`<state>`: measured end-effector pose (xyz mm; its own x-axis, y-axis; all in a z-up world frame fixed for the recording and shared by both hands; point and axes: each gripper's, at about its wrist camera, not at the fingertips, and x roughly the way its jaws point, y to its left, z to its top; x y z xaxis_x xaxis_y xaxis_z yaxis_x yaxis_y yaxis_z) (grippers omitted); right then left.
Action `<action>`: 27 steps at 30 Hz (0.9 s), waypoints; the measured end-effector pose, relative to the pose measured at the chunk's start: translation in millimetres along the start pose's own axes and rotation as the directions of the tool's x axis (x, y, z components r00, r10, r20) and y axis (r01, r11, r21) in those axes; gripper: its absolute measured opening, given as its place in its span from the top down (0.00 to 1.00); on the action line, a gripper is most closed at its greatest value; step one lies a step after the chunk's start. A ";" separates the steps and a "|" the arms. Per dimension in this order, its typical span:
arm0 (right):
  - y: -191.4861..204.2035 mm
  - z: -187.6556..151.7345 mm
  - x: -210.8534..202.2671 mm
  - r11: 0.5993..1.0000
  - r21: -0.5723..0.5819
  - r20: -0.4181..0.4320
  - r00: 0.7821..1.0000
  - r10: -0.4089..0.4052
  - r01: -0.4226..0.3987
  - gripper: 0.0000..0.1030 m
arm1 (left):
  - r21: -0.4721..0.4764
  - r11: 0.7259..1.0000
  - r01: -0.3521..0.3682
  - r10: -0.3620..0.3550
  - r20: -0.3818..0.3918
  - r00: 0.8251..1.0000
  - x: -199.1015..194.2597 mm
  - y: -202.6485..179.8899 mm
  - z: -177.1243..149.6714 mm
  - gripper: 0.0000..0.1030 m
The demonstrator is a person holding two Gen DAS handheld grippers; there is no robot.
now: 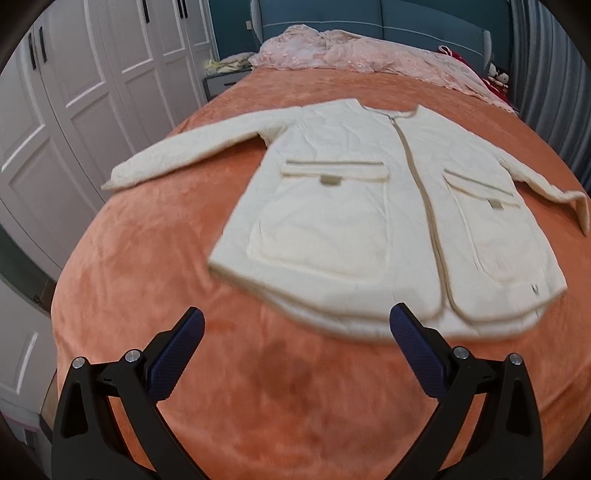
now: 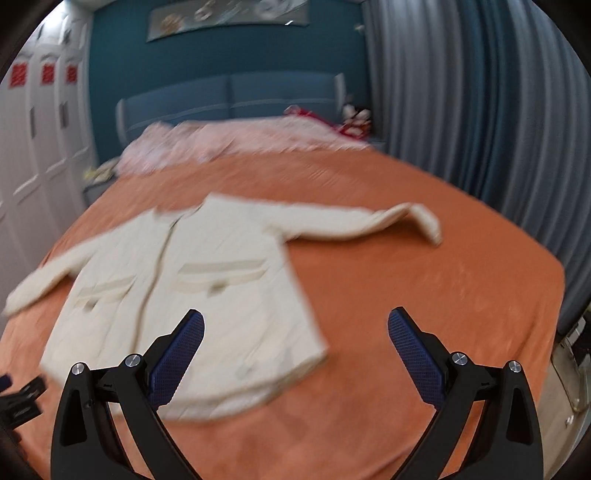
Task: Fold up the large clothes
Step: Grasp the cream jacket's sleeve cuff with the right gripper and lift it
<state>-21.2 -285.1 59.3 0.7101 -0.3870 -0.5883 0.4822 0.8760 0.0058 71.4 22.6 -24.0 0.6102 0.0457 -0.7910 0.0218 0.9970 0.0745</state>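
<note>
A cream quilted jacket (image 1: pixel 354 206) lies flat and zipped on the orange bedspread (image 1: pixel 155 266), both sleeves spread out sideways, hem toward me. It also shows blurred in the right wrist view (image 2: pixel 207 295). My left gripper (image 1: pixel 297 325) is open and empty, held above the bed just short of the hem. My right gripper (image 2: pixel 295 328) is open and empty, above the jacket's lower right corner. The left gripper's tip (image 2: pixel 22 402) shows at the left edge of the right wrist view.
A pink quilt (image 1: pixel 369 55) is bunched at the head of the bed by the blue headboard (image 1: pixel 369 22). White wardrobe doors (image 1: pixel 55 110) stand on the left, grey curtains (image 2: pixel 480 129) on the right. Red items (image 2: pixel 351 122) lie by the headboard.
</note>
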 end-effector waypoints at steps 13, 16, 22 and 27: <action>-151.9 88.4 176.2 0.923 0.385 -0.052 0.999 -0.002 0.022 0.05 | -0.059 0.998 -0.037 0.039 0.032 0.999 77.8 -7.0 69.4 0.05; -175.0 101.5 222.5 0.869 0.494 -0.070 0.997 0.024 0.013 0.05 | -0.063 0.998 -0.027 0.026 -0.006 1.000 97.9 -10.8 83.4 0.05; -204.1 109.2 297.0 0.785 0.619 -0.106 0.994 0.035 0.038 0.05 | -0.069 0.997 -0.039 0.032 -0.094 0.995 139.7 -16.1 105.6 0.05; -220.8 112.6 331.9 0.722 0.690 -0.108 0.994 0.032 0.052 0.23 | -0.105 0.993 -0.051 0.039 -0.108 0.993 163.0 -11.4 119.9 0.05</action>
<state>165.8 -639.3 -46.2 0.6656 -0.3248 -0.6720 0.7389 0.4138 0.5318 265.5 11.2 -80.9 0.5215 0.0914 -0.8483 -0.0921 0.9945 0.0504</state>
